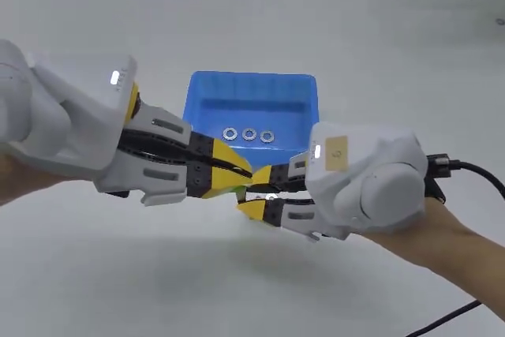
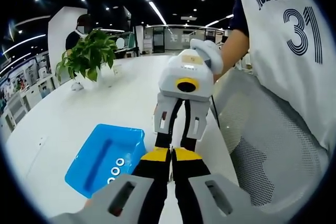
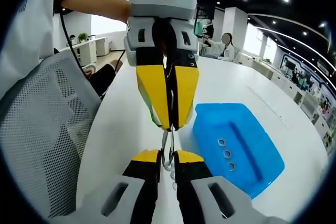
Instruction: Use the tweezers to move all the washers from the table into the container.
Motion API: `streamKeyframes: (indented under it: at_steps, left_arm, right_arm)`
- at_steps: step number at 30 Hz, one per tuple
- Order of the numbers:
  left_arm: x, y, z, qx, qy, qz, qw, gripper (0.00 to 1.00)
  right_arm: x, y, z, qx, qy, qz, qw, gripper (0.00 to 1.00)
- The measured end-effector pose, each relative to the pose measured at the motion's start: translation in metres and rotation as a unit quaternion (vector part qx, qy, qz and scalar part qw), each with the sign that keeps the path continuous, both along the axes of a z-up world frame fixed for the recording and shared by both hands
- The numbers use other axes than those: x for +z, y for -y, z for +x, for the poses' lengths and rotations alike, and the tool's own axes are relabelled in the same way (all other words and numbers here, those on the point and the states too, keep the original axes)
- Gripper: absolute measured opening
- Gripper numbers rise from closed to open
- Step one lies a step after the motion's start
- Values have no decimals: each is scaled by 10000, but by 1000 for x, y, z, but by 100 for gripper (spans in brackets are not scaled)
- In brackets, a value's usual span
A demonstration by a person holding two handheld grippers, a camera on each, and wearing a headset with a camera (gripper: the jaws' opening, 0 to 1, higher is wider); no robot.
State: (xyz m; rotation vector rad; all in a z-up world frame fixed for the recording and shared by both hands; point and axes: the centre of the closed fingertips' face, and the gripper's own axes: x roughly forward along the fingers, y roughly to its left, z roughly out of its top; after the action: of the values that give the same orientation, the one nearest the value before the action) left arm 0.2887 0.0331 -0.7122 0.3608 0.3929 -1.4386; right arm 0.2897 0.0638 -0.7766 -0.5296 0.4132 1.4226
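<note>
Steel tweezers (image 3: 167,139) are pinched by the jaws of both the left gripper (image 3: 169,126) and the right gripper (image 3: 168,155), with a washer (image 3: 169,164) seemingly at the tips. If either squeeze is eased, it could be dropped onto the tabletop (image 3: 118,145), short of the container (image 1: 252,79) at 12 o'clock.

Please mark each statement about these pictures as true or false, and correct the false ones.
1. Three washers lie in the blue container. True.
2. The left tongs are shut on the tweezers. True.
3. The right tongs are far from the left tongs. False: their tips nearly meet, in front of the container.
4. A plant stands inside the container. False: it stands on the white table, beyond the container.
</note>
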Motion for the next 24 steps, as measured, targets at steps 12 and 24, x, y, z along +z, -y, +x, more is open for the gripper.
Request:
streamKeyframes:
  at_steps: [12,24]
  left_arm:
    - [0,0,1,90,-202,-117,9997,5]
    - [0,0,1,123,-370,-162,9991,5]
  right_arm:
    - [-1,-1,-1,-24,-74,-11,10000,11]
    - [-2,0,-1,-129,-151,-11,9998,10]
